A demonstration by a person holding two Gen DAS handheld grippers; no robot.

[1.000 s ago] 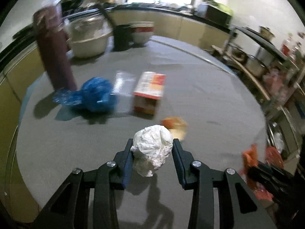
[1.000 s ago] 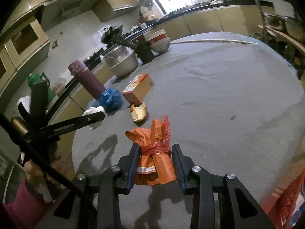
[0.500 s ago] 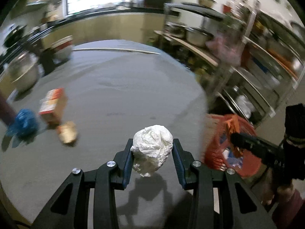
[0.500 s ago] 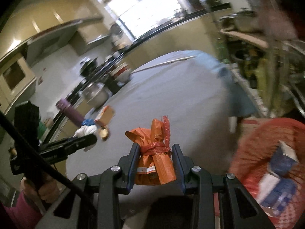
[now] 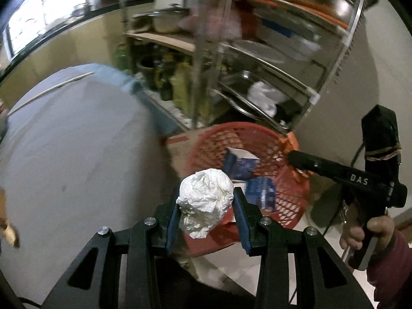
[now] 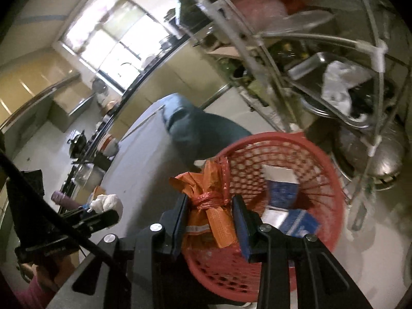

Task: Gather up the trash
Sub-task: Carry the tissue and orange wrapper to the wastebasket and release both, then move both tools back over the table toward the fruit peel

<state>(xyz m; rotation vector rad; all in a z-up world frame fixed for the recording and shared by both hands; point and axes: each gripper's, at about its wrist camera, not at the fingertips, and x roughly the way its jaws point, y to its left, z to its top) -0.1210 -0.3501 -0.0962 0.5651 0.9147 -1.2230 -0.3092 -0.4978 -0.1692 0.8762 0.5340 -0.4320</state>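
Note:
My left gripper (image 5: 206, 206) is shut on a crumpled white paper ball (image 5: 206, 200) and holds it over the near rim of a red mesh basket (image 5: 206, 149) on the floor beside the table. My right gripper (image 6: 209, 213) is shut on a tied orange plastic bag (image 6: 208, 200) and holds it over the rim of the same basket (image 6: 322, 159). Blue and white cartons (image 6: 283, 193) lie inside the basket. The right gripper's side shows in the left wrist view (image 5: 334, 170), and the left gripper with the paper ball shows in the right wrist view (image 6: 108, 203).
The round grey table (image 5: 72, 141) lies to the left, with a piece of food (image 5: 7, 229) at its edge. A metal shelf rack (image 5: 257, 59) with pots and trays stands behind the basket. A purple bottle (image 6: 64, 198) and a bowl stand on the far table side.
Both grippers have swung right, away from the table, and now hang over the red basket. Each still holds its piece of trash.

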